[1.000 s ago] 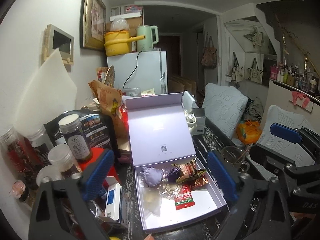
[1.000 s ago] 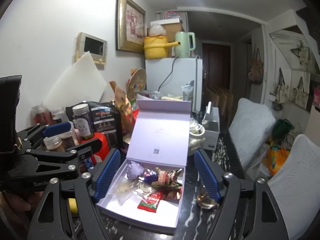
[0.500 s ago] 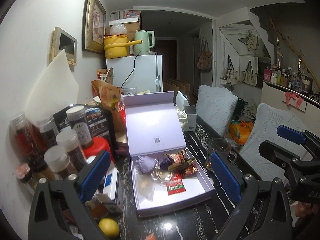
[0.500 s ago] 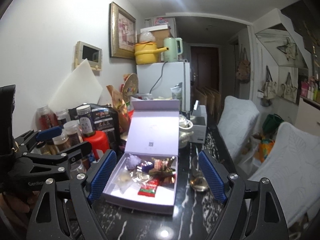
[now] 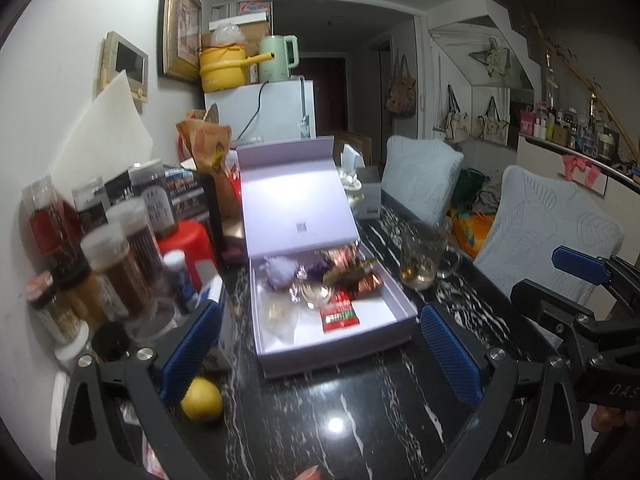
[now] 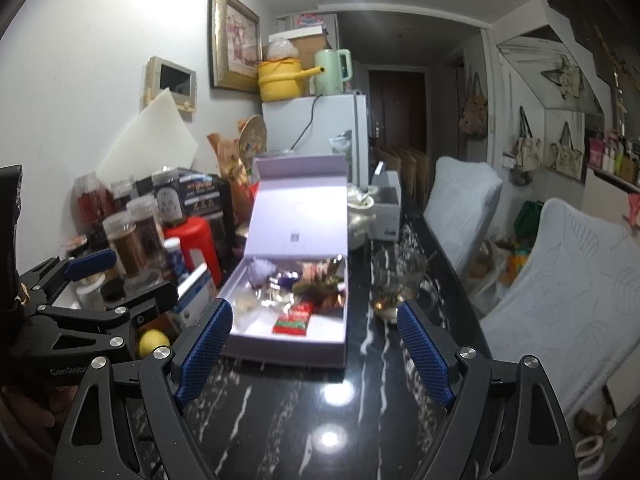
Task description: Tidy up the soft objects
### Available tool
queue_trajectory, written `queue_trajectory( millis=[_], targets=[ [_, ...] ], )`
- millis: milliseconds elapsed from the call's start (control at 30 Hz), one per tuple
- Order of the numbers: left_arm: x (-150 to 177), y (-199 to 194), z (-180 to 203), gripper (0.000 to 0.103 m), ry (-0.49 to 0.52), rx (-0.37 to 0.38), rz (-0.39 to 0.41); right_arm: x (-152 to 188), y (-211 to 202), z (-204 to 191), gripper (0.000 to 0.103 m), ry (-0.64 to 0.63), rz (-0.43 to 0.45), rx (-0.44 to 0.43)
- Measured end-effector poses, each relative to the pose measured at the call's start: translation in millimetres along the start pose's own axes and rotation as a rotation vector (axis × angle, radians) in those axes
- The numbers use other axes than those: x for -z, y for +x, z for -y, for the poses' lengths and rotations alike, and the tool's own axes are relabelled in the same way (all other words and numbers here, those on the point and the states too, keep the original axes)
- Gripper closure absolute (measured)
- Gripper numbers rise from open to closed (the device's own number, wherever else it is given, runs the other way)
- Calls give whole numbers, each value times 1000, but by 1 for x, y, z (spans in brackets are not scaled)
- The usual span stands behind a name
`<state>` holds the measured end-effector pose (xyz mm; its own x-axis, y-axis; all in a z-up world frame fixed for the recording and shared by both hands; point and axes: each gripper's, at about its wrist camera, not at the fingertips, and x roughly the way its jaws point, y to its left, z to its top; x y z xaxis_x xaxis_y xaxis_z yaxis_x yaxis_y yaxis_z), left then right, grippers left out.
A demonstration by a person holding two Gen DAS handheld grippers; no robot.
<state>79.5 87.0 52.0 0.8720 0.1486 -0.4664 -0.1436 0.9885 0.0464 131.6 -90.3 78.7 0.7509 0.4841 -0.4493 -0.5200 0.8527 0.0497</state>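
An open lavender gift box (image 5: pixel 396 320) (image 6: pixel 288 346) sits on the black marble table, lid standing up behind it. Inside lie a lilac pouch (image 5: pixel 280 270) (image 6: pixel 258 270), a red-green packet (image 5: pixel 338 316) (image 6: pixel 292 322), shiny wrapped sweets (image 5: pixel 352 276) (image 6: pixel 320 280) and clear wrappers (image 5: pixel 280 318). My left gripper (image 5: pixel 318 350) is open and empty, back from the box's front edge. My right gripper (image 6: pixel 314 346) is open and empty, also short of the box. The left gripper shows at the left of the right wrist view (image 6: pixel 120 276).
Spice jars (image 5: pixel 120 256) (image 6: pixel 136 236), a red container (image 5: pixel 188 240) and dark boxes crowd the table's left side. A lemon (image 5: pixel 202 400) (image 6: pixel 154 342) lies by the left gripper. A glass cup (image 5: pixel 422 256) (image 6: pixel 396 280) stands right of the box. Chairs (image 5: pixel 548 220) line the right edge.
Both grippers have drawn back from the box and risen; the box looks smaller and farther, and more bare table and the lemon show in front. Both stay open and empty.
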Motion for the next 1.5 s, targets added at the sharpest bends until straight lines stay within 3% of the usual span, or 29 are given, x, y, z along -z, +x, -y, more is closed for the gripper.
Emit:
queue_trajectory(
  millis=[467, 1500],
  targets=[
    [38, 8, 2, 1, -49, 33, -58, 47, 4, 4, 18, 19, -56, 23],
    [38, 25, 16, 1, -38, 64, -96, 51, 8, 16, 18, 41, -49, 38]
  ],
)
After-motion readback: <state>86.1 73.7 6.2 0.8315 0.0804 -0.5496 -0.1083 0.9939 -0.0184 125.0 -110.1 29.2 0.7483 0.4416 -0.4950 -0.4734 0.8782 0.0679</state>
